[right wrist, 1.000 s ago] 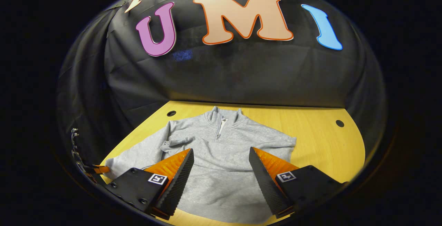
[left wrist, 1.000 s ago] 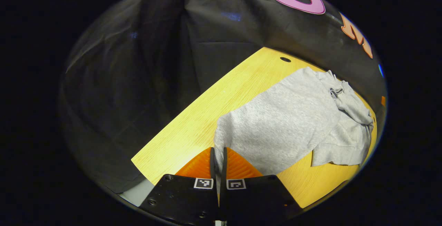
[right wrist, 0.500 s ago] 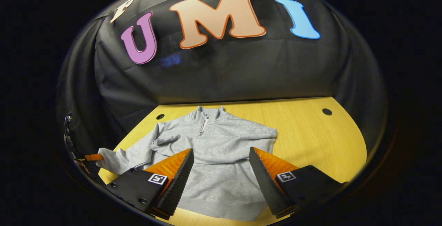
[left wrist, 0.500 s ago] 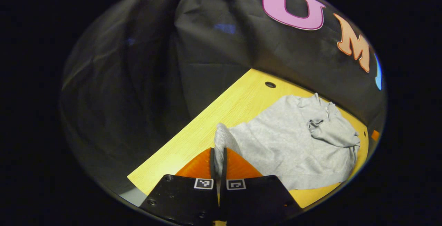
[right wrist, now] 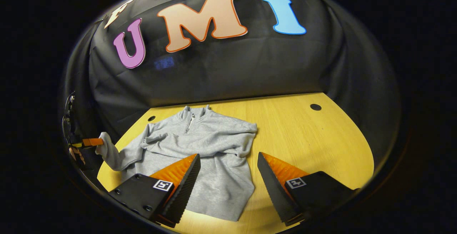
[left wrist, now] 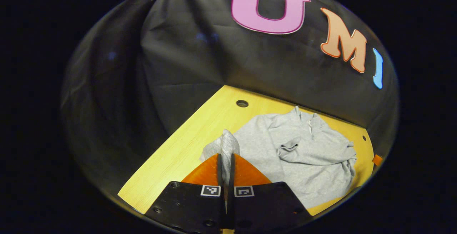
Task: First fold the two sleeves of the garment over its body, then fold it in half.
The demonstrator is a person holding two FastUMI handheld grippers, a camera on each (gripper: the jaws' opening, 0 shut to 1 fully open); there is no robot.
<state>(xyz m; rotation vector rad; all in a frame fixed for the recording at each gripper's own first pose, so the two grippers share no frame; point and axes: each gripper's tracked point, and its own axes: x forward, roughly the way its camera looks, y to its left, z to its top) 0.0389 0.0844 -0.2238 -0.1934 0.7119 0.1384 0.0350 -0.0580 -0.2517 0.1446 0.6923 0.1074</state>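
A grey zip-neck sweatshirt [right wrist: 210,148] lies flat on the wooden table [right wrist: 314,141], collar toward the back wall. One sleeve [right wrist: 228,134] is folded across its chest. My left gripper [left wrist: 225,155] is shut on the cuff of the other sleeve [left wrist: 225,143], lifted off the table; in the right gripper view that left gripper [right wrist: 89,142] holds the cuff [right wrist: 103,146] at the far left edge. The sweatshirt [left wrist: 303,155] spreads to the right in the left gripper view. My right gripper [right wrist: 228,171] hangs open above the sweatshirt's lower right part, nothing between its fingers.
The table has round holes near its back corners [right wrist: 315,107] [left wrist: 242,103]. Black cloth walls close the booth behind and at the sides. Bare tabletop stretches right of the sweatshirt in the right gripper view.
My left gripper has raised the sleeve cuff and carried it up off the table while turning toward the body. The right gripper has drifted right, so the sweatshirt sits further left in its view.
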